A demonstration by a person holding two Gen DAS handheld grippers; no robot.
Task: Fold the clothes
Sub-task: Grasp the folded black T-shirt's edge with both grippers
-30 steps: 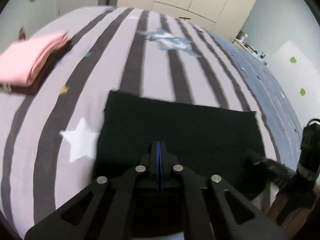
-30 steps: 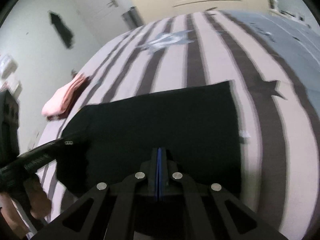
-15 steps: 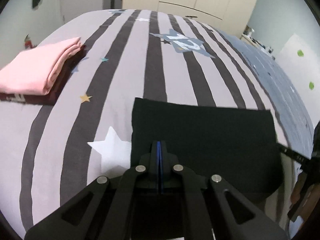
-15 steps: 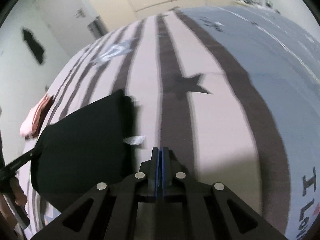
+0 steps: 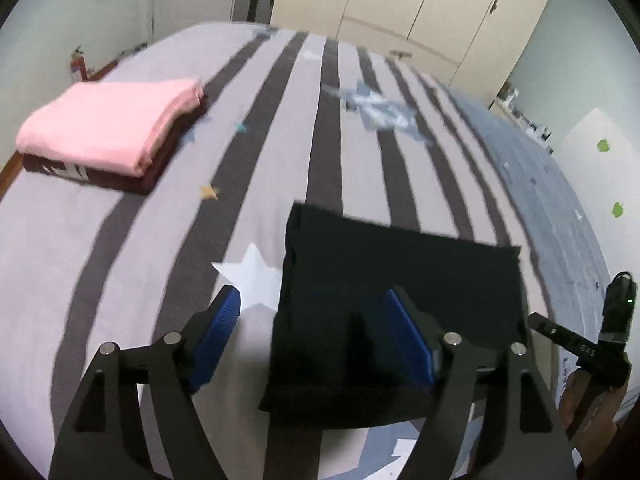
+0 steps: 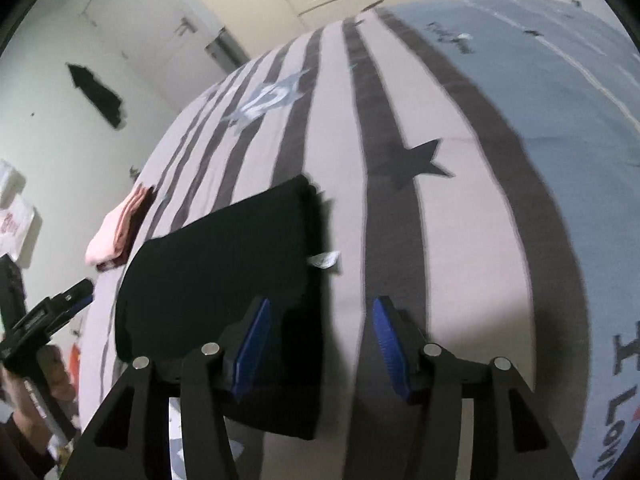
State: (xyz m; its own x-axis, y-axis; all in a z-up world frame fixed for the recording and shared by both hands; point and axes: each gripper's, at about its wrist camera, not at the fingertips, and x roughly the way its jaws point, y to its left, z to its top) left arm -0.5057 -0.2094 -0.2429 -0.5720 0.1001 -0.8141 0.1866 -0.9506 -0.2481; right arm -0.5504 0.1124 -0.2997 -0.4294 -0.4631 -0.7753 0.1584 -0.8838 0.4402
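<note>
A folded black garment (image 5: 400, 300) lies flat on the striped bed cover (image 5: 120, 260). My left gripper (image 5: 314, 304) hovers over its left edge, jaws opening, blue pads (image 5: 224, 320) apart and pressing nothing. My right gripper (image 6: 320, 308) stands over the garment's (image 6: 224, 260) right edge, jaws also opening, with only the cloth's edge and bed seen below between them. A white tag (image 6: 324, 259) sticks out at that edge. Each view shows the other gripper at its border: the right gripper (image 5: 576, 344) and the left gripper (image 6: 52, 312), the latter in a hand.
A pink folded garment (image 5: 108, 128) tops a dark red one at the bed's far left, also the pink stack (image 6: 120, 228). Cream wardrobe doors (image 5: 400, 8) stand beyond the bed. The cover turns blue-grey (image 6: 540, 120) to the right.
Both grippers were shut one second ago and now stand open. The left gripper has drawn back and up toward the garment's left edge, the right gripper has shifted to its right edge.
</note>
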